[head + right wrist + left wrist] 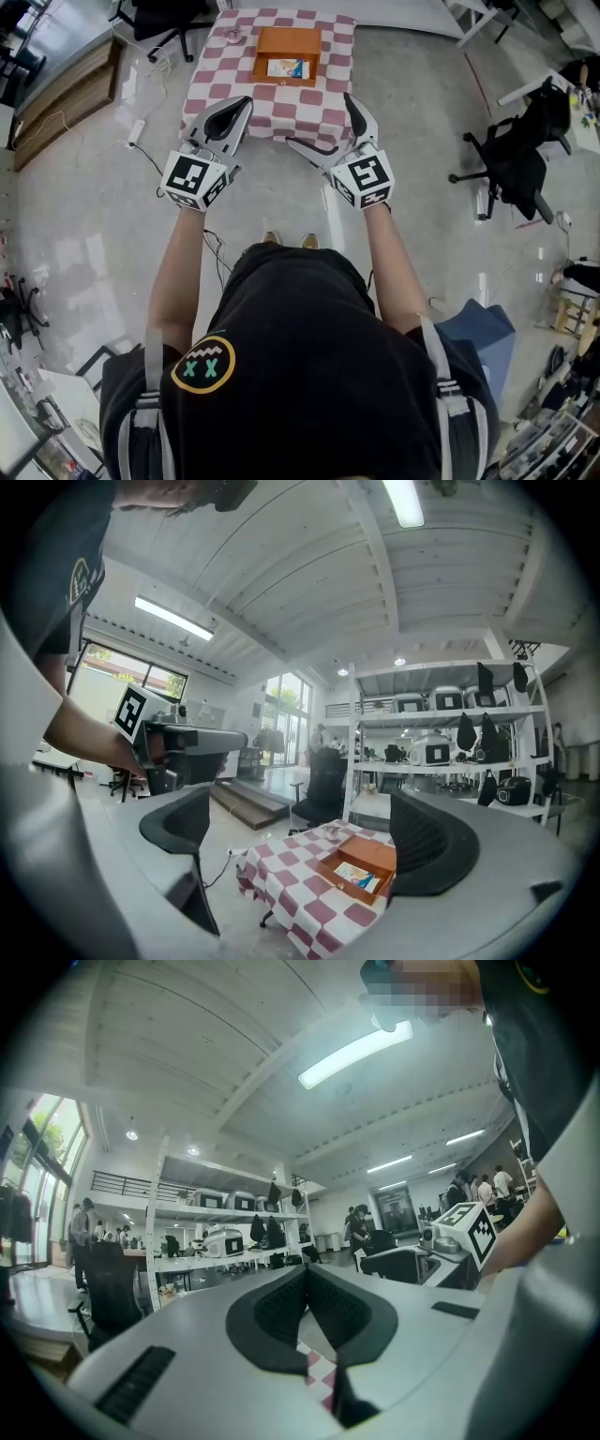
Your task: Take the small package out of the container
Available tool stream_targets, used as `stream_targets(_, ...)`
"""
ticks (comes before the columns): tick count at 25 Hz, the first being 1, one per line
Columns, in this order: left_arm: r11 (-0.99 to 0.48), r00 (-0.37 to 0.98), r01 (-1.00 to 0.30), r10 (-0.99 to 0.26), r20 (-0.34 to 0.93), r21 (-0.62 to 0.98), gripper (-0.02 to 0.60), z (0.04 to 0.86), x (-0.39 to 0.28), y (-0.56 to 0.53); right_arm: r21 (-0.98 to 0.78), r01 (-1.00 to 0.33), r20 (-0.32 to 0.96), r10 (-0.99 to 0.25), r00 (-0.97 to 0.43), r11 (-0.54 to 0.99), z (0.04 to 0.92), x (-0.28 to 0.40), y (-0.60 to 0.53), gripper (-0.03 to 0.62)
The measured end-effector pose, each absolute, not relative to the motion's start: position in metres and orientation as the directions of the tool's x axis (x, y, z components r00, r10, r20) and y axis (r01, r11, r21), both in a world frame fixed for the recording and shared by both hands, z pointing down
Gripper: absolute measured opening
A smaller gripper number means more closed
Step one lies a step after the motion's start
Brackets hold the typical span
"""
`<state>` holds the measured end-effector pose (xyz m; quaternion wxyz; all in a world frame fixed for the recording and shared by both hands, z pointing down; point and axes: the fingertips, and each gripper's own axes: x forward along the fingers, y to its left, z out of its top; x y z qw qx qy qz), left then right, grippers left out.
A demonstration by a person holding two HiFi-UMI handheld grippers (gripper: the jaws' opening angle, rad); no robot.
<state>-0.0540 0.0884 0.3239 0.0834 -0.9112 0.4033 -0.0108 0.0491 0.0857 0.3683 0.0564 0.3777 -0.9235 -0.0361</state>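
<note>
Head view: the small package point(286, 67) is seen lying inside the orange container point(289, 37) on the checkered bench point(281, 103), ahead of both claws.
Left gripper view: the left claw point(305, 1274) is found closed and empty.
Right gripper view: the right claw point(300, 832) is found wide open, with nothing gripped.

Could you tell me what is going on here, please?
A person stands facing a small table with a checked cloth, holding a gripper in each hand. The small package lies in the orange container on the table, untouched. The left gripper is shut and empty. The right gripper is wide open and empty. Both are short of the container.
</note>
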Motion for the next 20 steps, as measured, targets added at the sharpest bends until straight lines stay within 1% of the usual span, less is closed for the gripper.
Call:
stream_targets(10,-0.635,0.649,-0.753,-0.76,-0.035,-0.175,0.017,0.327,-0.02,0.09,0.095,-0.665,0.062,-0.671,-0.738,0.74,0.371,0.079,0.082,0.594)
stream_targets(20,-0.641,0.654,-0.75,-0.756,-0.035,-0.162,0.017,0.34,-0.018,0.056,0.095,-0.669,0.084,-0.676,-0.732,0.737,0.388,0.083,0.052,0.594)
